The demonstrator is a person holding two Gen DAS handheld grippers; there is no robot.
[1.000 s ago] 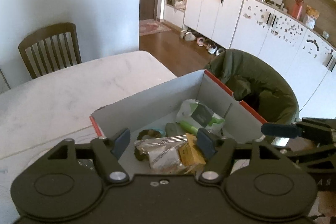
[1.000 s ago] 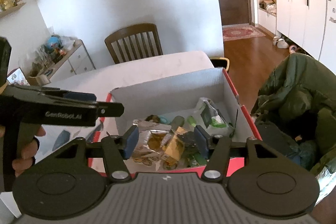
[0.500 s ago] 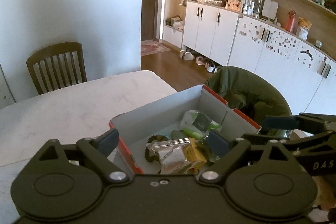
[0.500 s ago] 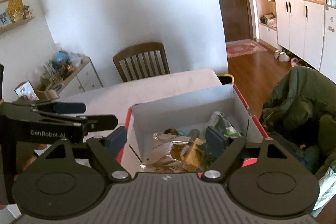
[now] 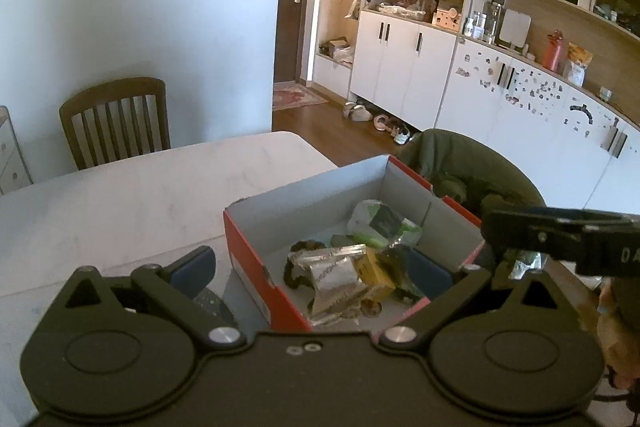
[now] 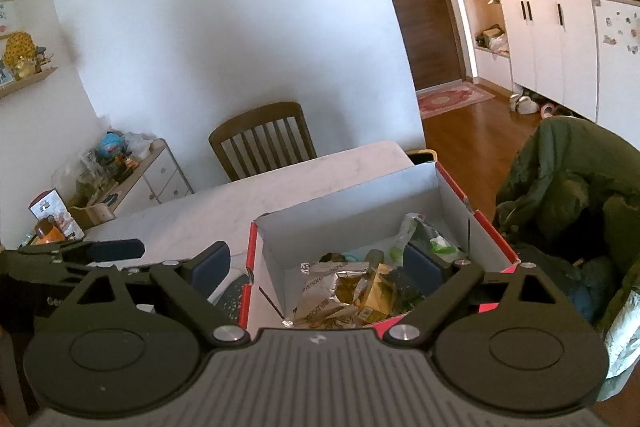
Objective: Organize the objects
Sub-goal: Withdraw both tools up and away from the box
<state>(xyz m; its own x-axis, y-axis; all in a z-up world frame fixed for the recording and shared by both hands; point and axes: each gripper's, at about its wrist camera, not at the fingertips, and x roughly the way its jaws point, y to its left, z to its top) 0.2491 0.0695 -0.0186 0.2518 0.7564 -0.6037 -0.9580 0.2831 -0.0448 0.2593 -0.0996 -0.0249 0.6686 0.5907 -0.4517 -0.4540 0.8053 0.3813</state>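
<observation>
Hovering wide open above the near end of the red box [image 5: 256, 259]: left hand-held gripper [image 5: 312, 263], empty. Likewise spread and empty, right hand-held gripper [image 6: 316, 263]. Directly ahead and below both, between the fingers: foil snack packet [image 5: 332, 275] amid wrappers inside the box on the tabletop [image 5: 140, 195]; long axis unclear. Neither clearly nearer. Compared with a second ago: both raised and drawn back, jaws spread wider.
</observation>
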